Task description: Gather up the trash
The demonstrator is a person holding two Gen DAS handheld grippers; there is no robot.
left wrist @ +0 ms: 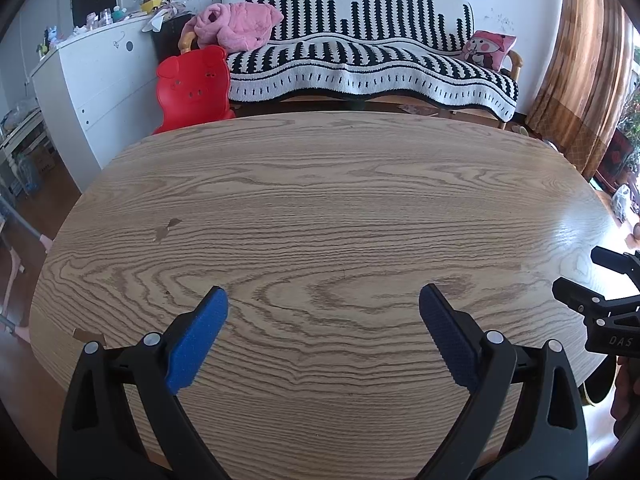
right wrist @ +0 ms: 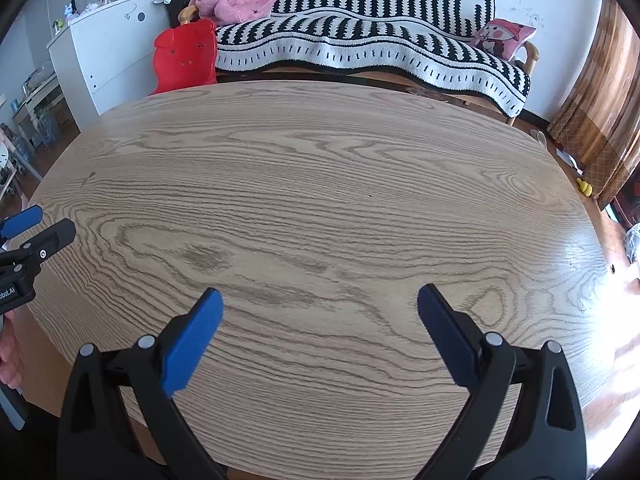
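Nearest the viewer, 2 handheld grippers are held side by side over the near edge of a wooden table (left wrist: 320, 208). The left gripper (left wrist: 323, 300) is seen with its 2 blue-padded fingers (left wrist: 196, 344) spread wide, and nothing is held between them. The right gripper (right wrist: 320, 300) is likewise seen with its jaws wide apart and empty; its black frame is also caught at the right edge of the left view.

No trash is seen on the tabletop in either view. Only wood grain, a small chipped mark (left wrist: 166, 230) toward the left, and window glare at the right are shown. Where the trash lies cannot be told from these views.

Beyond the table, a red pig-shaped child's chair (left wrist: 192, 88) is seen, with a white cabinet (left wrist: 92, 92) crowded with small items to its left. A sofa under a black-and-white throw (left wrist: 360, 64) is set against the far wall, with a pink garment (left wrist: 236, 24) and a pink cushion (left wrist: 490, 50) on it. A brown curtain (left wrist: 580, 80) is hung at the right.

The step in hand is judged to be searching. It would be done well if the jaws were kept wide and the floor and table edges were scanned before anything is reached for.
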